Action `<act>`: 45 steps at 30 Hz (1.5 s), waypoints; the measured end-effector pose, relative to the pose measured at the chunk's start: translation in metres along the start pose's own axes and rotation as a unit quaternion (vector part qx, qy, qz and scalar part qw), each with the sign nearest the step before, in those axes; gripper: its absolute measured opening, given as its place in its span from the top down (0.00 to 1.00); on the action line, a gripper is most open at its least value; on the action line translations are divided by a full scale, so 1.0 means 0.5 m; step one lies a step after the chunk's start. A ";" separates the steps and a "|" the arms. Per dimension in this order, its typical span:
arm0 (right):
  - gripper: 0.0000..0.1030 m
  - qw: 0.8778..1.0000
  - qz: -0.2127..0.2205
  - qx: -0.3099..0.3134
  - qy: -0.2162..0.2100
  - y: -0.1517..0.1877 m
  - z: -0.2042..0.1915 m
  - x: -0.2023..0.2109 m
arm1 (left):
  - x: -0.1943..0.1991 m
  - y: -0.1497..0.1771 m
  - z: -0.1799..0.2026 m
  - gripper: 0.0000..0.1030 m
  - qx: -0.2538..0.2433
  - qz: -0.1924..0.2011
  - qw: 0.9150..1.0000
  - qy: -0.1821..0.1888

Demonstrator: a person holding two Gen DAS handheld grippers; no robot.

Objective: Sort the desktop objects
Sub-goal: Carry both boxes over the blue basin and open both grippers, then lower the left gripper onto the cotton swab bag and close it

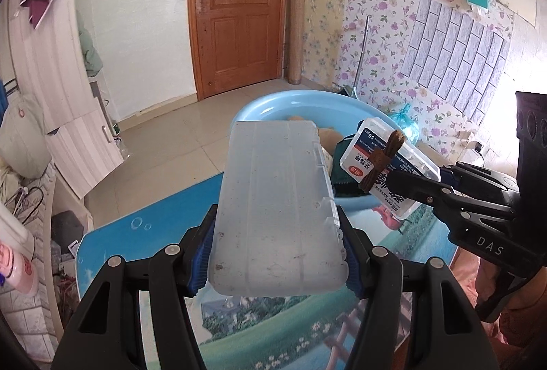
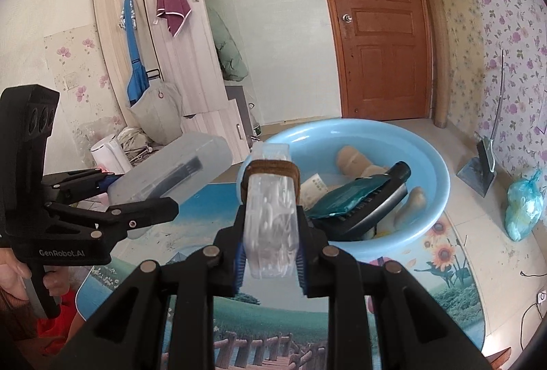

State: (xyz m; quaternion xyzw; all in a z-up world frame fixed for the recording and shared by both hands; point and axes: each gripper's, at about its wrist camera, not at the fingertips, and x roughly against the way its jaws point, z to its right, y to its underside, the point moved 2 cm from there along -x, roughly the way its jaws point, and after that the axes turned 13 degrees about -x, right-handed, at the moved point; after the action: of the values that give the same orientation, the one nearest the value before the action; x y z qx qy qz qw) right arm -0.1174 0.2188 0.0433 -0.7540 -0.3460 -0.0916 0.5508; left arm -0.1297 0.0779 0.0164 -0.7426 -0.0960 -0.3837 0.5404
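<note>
My left gripper (image 1: 277, 262) is shut on a frosted clear plastic case (image 1: 277, 209), held flat above the table; the case also shows in the right wrist view (image 2: 171, 175). My right gripper (image 2: 270, 259) is shut on a small clear box of floss picks (image 2: 271, 219) with a brown band (image 2: 270, 166) around it. The box also shows in the left wrist view (image 1: 386, 164), to the right of the case. Both are held just short of a light blue basin (image 2: 427, 164) that holds a teal pouch (image 2: 352, 197), a dark brush and beige items.
The table (image 2: 444, 284) has a printed landscape cover. The basin stands at its far edge (image 1: 259, 106). Beyond are a tiled floor, a wooden door (image 2: 379, 24), a wardrobe (image 2: 154, 38), a dustpan (image 2: 478, 171) and a blue bag (image 2: 524, 202) on the floor.
</note>
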 end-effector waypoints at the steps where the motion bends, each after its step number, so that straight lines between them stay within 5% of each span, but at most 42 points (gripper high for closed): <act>1: 0.78 1.000 0.001 -0.004 0.003 -0.005 0.010 -0.003 | -0.010 -0.009 0.002 0.40 -0.004 -0.001 1.000 0.002; 13: 0.78 0.999 0.008 -0.032 0.033 -0.073 0.097 -0.073 | -0.160 -0.116 0.014 0.40 -0.046 -0.003 0.999 0.026; 19: 0.77 0.998 0.001 -0.029 0.052 -0.098 0.112 -0.120 | -0.184 -0.118 0.011 0.29 -0.049 -0.001 0.998 0.031; 26: 0.75 0.997 -0.017 -0.031 0.075 -0.091 0.106 -0.149 | -0.157 -0.080 -0.008 0.25 -0.033 -0.001 0.999 0.027; 33: 0.56 0.995 -0.030 -0.015 0.090 -0.054 0.077 -0.146 | -0.116 -0.015 -0.031 0.24 -0.006 -0.004 1.000 0.016; 45: 0.54 0.996 -0.033 0.002 0.088 -0.001 0.027 -0.108 | -0.088 0.110 -0.082 0.24 0.058 -0.032 0.998 0.000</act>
State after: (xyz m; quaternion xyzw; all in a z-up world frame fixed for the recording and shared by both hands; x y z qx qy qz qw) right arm -0.1614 0.2083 0.0105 -0.7300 -0.3211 -0.1747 0.5774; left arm -0.1484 0.0321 -0.0481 -0.7066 -0.1417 -0.3941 0.5704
